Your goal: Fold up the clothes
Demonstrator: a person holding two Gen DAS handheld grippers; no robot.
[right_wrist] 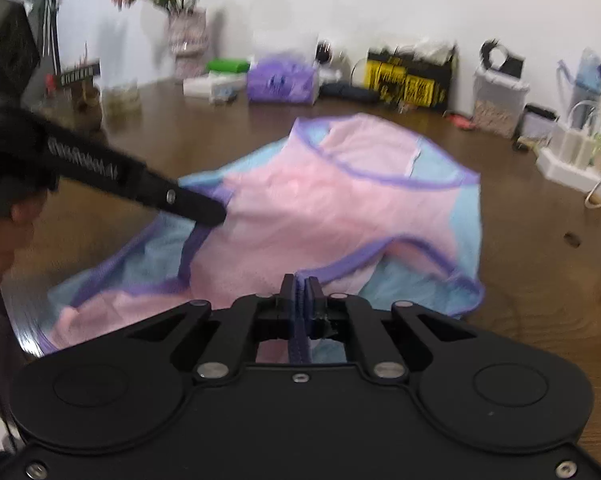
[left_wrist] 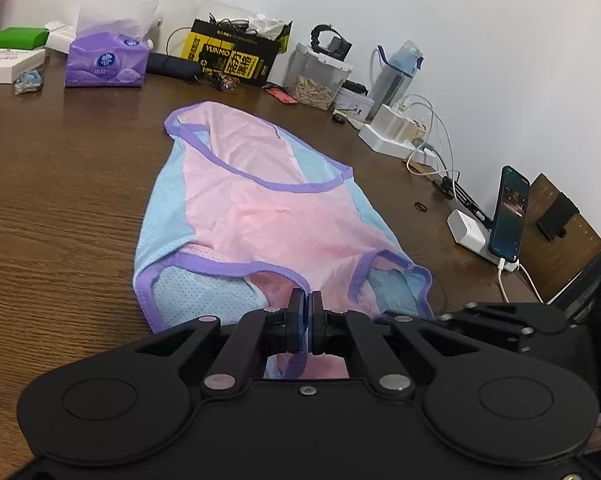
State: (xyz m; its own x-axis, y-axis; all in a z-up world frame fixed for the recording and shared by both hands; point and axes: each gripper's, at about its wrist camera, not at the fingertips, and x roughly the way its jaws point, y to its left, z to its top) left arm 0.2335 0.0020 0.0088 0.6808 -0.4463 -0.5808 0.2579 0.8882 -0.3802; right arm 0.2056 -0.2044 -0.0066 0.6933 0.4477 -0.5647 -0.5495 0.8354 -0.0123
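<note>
The garment (left_wrist: 268, 216), a pink and blue mesh piece with purple trim, lies spread on the brown tabletop (left_wrist: 60, 184), its neck opening at the far end and its hem at the near edge. The left hand-held gripper (left_wrist: 305, 312) is pinched closed on the near hem. The right hand-held gripper (right_wrist: 300, 300) is clamped on a strip of purple trim further right along the same edge. Its view is blurred, so I cannot be sure how much cloth it has. With both near corners taken, the step looks like carrying the hem over toward the far end. To do it well, both grippers should rise together and level, keep the edge taut between them without stretching the mesh, and lay it down square to the neck trim. The clutter along the far wall, the tissue pack (left_wrist: 106, 60) included, is well apart.
</note>
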